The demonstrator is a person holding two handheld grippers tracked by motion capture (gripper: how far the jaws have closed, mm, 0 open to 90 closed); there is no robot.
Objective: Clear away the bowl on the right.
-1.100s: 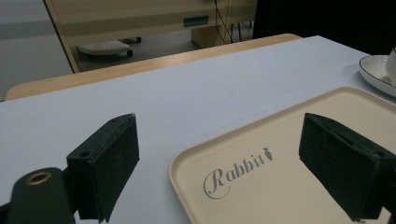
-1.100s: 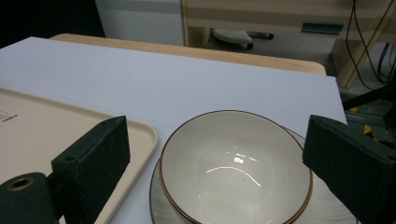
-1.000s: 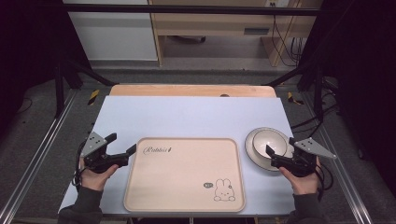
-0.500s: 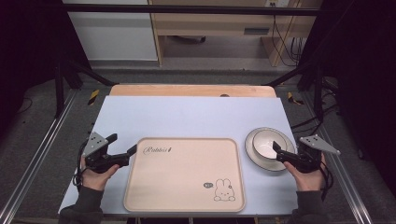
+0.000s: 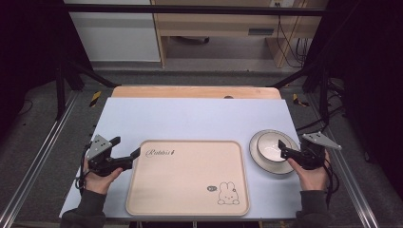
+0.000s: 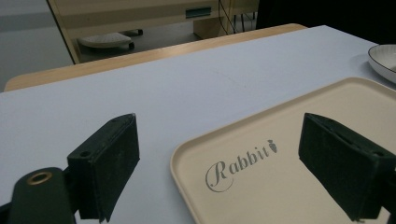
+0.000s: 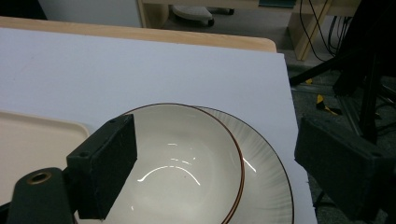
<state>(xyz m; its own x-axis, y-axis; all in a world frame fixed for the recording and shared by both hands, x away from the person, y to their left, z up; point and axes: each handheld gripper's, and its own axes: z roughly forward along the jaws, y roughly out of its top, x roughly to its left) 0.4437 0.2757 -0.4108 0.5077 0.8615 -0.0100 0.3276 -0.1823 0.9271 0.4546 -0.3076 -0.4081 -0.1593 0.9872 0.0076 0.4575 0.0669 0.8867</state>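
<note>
A beige tray (image 5: 187, 178) printed "Rabbit" with a small rabbit drawing lies at the table's front centre. My left gripper (image 5: 127, 146) is at the tray's near-left corner. It stands open, and in the left gripper view its jaws (image 6: 219, 126) straddle the tray's (image 6: 289, 186) corner without touching it. A white bowl (image 5: 272, 147) sits on a ribbed plate (image 5: 290, 167) to the right. My right gripper (image 5: 282, 148) is at the bowl's right rim. It is open and its jaws (image 7: 215, 123) have just been closing, with the rim of the bowl (image 7: 187, 163) between them, not pressed.
A pale lilac mat (image 5: 199, 116) covers the table, with a wooden strip (image 5: 195, 91) at its far edge. Metal frame rails run along both sides. The plate (image 7: 271, 177) lies close to the mat's right edge. The mat behind the tray is bare.
My right gripper has drifted a little farther up the table beside the bowl. The left gripper and the tray have stayed where they were.
</note>
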